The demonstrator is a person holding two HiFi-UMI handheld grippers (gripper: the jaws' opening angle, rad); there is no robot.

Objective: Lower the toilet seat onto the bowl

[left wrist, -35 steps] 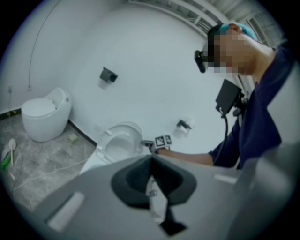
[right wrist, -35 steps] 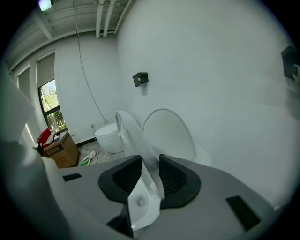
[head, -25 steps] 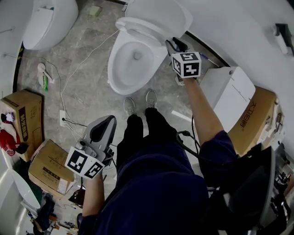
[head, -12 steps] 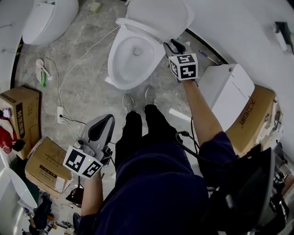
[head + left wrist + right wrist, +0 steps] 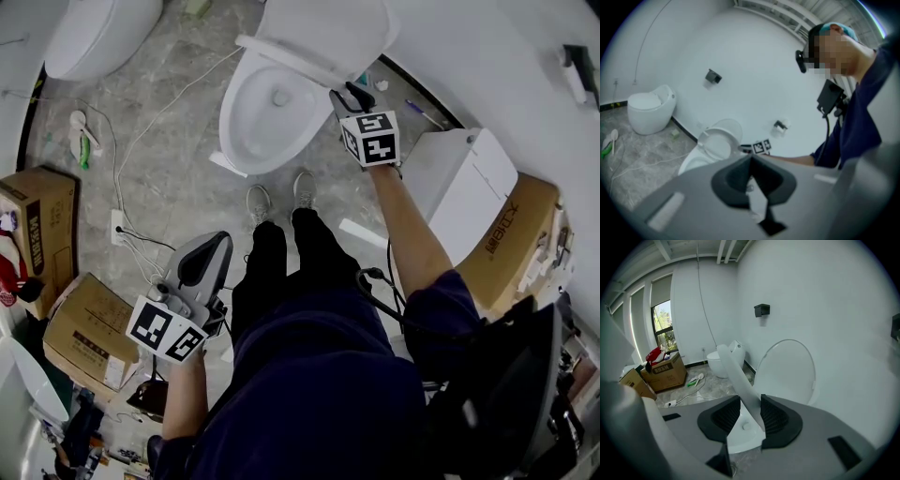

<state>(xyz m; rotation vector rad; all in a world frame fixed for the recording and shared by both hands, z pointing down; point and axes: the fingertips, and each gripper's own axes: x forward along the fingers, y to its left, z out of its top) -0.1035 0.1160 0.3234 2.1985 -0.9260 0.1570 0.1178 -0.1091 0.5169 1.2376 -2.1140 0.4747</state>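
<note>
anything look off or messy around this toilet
The toilet seat stands half-raised, tilted between the lid and the bowl. On the floor, a white cable trails loose away from the bowl, and a green-handled brush lies flat near it. Nothing looks spilled or broken.

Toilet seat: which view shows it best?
The right gripper view: the toilet seat runs close-up between the right gripper's jaws, which have just been opening. The head view shows it from above, farther off; the left gripper view, small and far.
</note>
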